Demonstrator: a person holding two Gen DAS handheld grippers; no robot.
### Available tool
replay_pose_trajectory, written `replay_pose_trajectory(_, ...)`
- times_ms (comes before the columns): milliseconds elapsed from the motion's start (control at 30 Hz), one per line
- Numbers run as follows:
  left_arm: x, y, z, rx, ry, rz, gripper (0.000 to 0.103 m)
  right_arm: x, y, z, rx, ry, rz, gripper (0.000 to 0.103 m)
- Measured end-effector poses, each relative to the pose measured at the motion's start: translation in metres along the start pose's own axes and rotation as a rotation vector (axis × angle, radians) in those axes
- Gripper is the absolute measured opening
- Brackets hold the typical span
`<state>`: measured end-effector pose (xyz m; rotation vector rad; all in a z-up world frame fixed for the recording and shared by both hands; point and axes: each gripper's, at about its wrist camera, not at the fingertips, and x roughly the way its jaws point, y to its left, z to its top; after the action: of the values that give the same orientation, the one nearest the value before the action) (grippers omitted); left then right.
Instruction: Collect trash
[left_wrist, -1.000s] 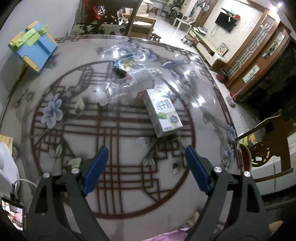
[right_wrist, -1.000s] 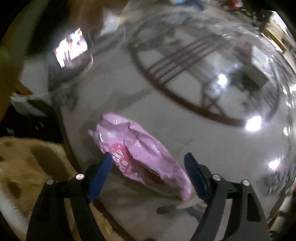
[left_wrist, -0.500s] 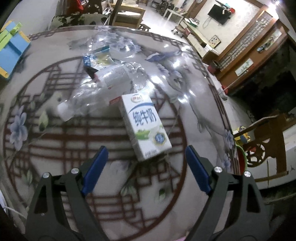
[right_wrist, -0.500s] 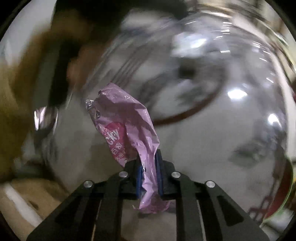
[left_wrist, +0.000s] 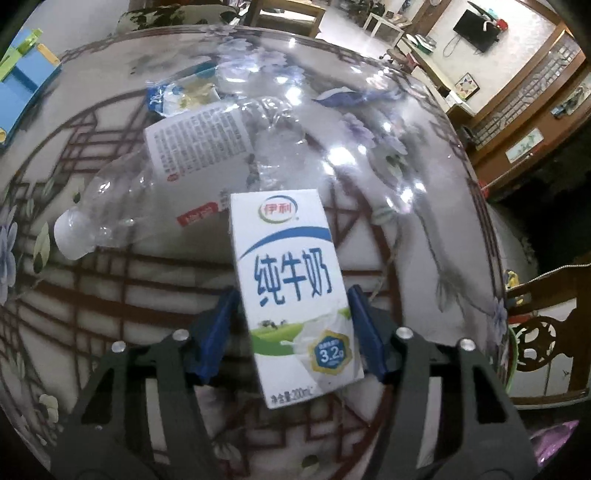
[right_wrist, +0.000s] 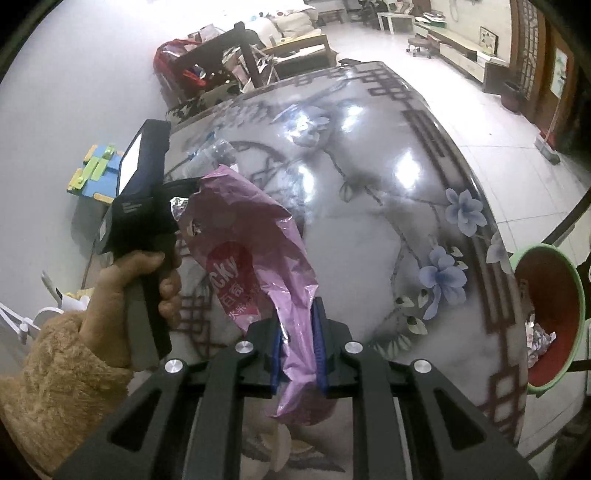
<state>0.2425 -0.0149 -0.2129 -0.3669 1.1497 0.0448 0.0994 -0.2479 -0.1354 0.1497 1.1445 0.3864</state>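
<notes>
I was in the middle of collecting: two pieces were being handled at once. On the tabletop lay one clear plastic bottle, crushed, and one milk carton. My left claw stood spread around the carton's lower part; the pads seemed near its sides, but I could not tell if they touched. My right claw was pressed together, pinching one pink wrapper above the tabletop. One green bin waited beside the table edge. I judged the next move called for carrying the wrapper over the bin and closing on the carton. Two small wrappers lay farther back.
</notes>
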Motion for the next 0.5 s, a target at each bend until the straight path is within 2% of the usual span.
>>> replay_pose_trajectory(233,-0.022,0.011,-0.010,-0.020,-0.042,-0.017,0.056,-0.008,0.002,0.001,0.002,-0.020,-0.005,0.015)
replay_pose_trajectory(500,-0.075,0.007,-0.049,0.023,-0.092,-0.060,0.056,-0.015,-0.002,-0.014,0.079,-0.017,0.002,0.015)
